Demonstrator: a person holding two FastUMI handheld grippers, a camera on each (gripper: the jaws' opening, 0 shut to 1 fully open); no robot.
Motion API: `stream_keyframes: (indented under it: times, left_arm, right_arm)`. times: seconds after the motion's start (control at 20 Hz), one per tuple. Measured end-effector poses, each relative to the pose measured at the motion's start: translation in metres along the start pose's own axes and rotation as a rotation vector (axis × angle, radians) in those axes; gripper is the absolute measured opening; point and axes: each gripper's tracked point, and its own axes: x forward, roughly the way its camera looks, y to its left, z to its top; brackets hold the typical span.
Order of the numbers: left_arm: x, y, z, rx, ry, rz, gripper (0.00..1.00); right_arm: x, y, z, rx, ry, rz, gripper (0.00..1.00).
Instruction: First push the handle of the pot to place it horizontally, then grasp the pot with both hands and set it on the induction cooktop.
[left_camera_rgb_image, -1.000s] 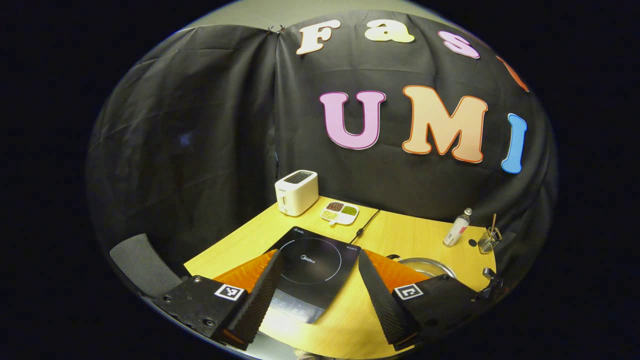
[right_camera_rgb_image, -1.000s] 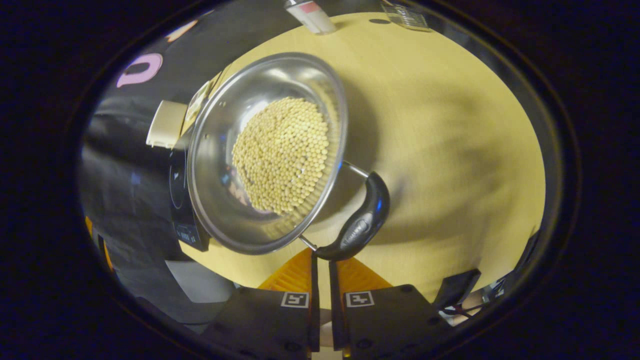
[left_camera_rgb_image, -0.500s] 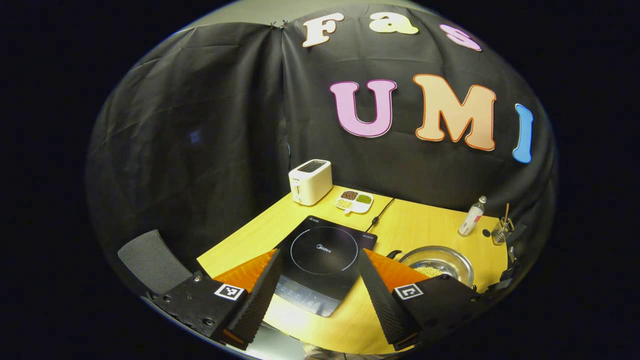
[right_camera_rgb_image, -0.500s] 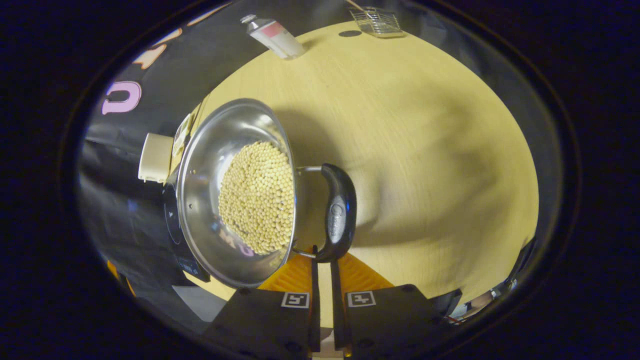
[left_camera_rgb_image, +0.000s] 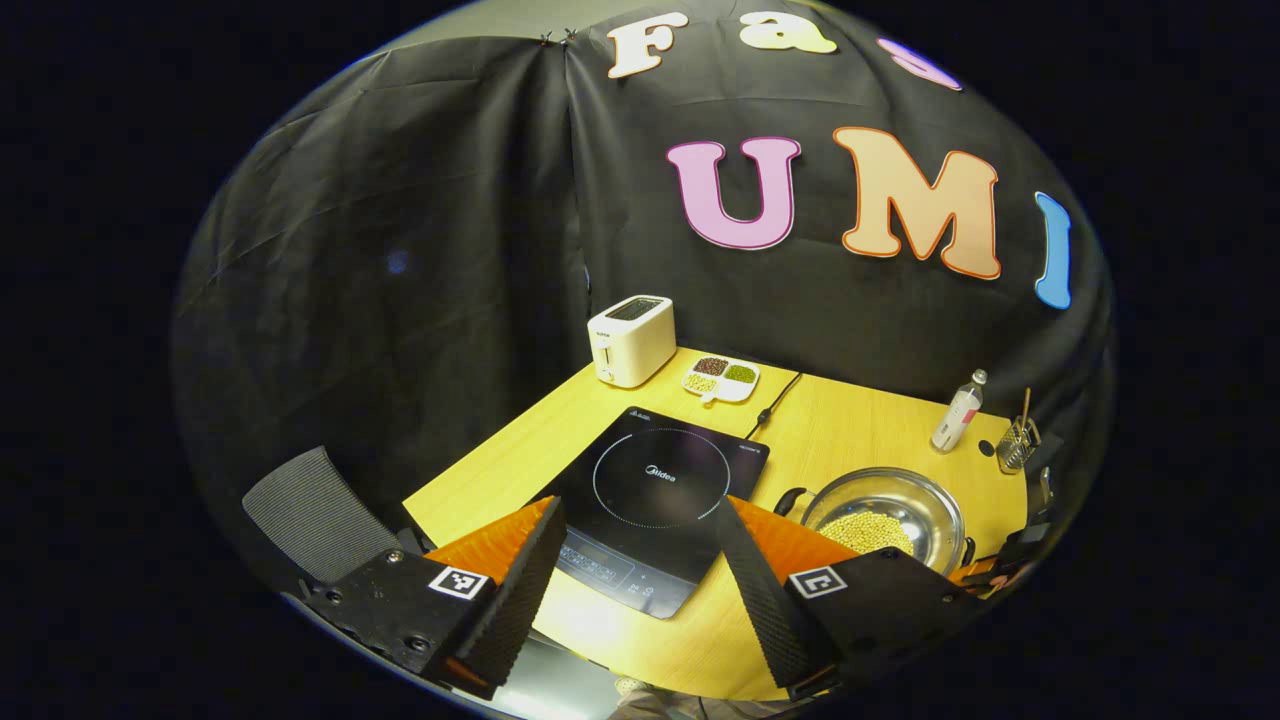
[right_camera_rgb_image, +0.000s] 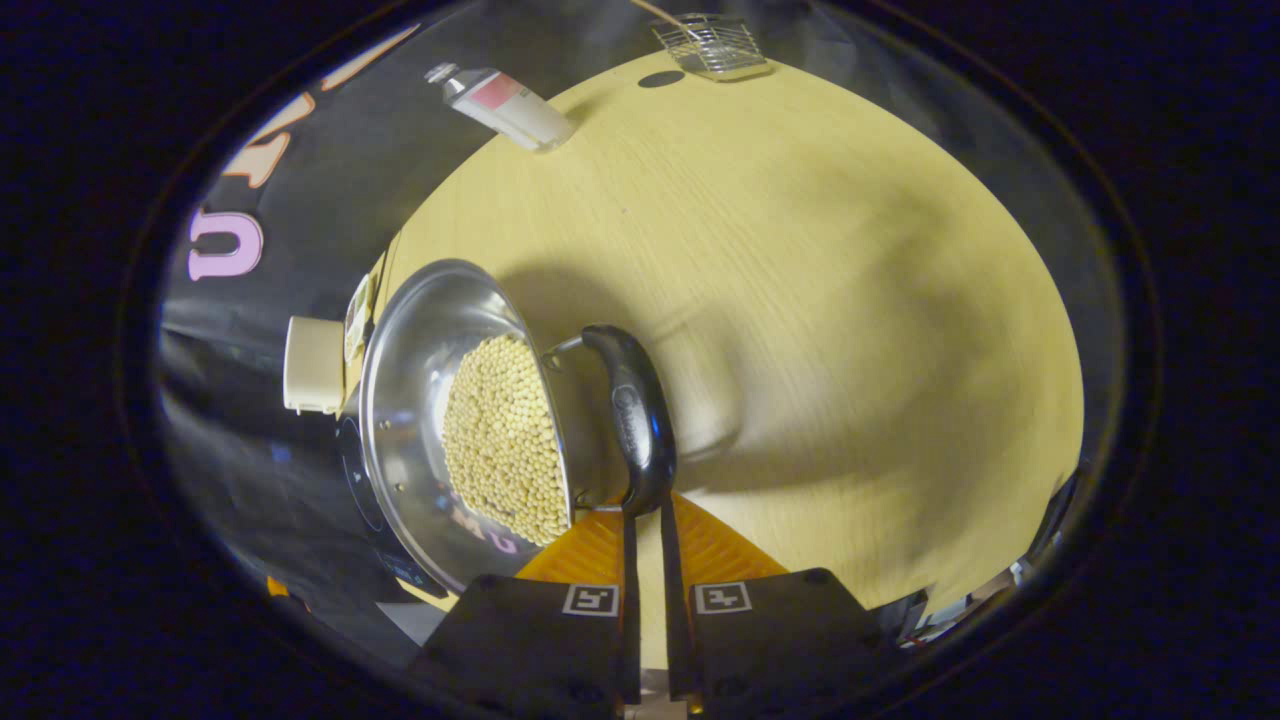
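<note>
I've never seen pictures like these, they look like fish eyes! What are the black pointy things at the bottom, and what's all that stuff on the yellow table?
Those pointy things are claws. A person holds one in each hand, and a small round-lens camera rides on each, so you get two pictures.

The left gripper view looks across the yellow wooden table. The left claw is wide open and holds nothing. Past it lies the flat black induction cooktop. Further back stand a white toaster, a small white dish of beans, a small clear bottle and a wire basket.

The right gripper view looks down close. The right claw has its two fingers almost together, with their tips at the end of the black loop handle of the shiny metal pot full of pale round beans. It seems to be nudging that handle, not gripping it.
</note>
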Motion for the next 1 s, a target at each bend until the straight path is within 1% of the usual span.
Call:
stream_keyframes:
  times: [0.15,0.3,0.6,0.75,0.9,1.0]
  left_arm:
    - [0.003,0.001,-0.006,-0.009,0.017,0.002,0.95]
    - [0.008,0.002,-0.01,0.006,0.028,0.01,0.95]
    - [0.015,-0.008,-0.017,0.01,0.049,-0.014,0.95]
    - [0.021,-0.013,-0.021,0.004,0.061,-0.036,0.94]
    - [0.032,-0.022,-0.029,0.001,0.089,-0.067,0.95]
    - [0.039,-0.031,-0.038,0.001,0.12,-0.099,0.95]
  right_arm:
    - [0.002,0.0,0.009,0.006,-0.02,-0.007,0.13]
    - [0.004,-0.002,0.017,0.008,-0.033,-0.016,0.13]
    - [0.0,-0.002,0.018,0.028,-0.028,-0.011,0.13]
    - [-0.006,-0.001,0.021,0.047,-0.036,-0.003,0.13]
    - [-0.017,-0.013,0.024,0.066,-0.045,-0.014,0.13]
    - [-0.029,-0.02,0.027,0.088,-0.058,-0.007,0.14]
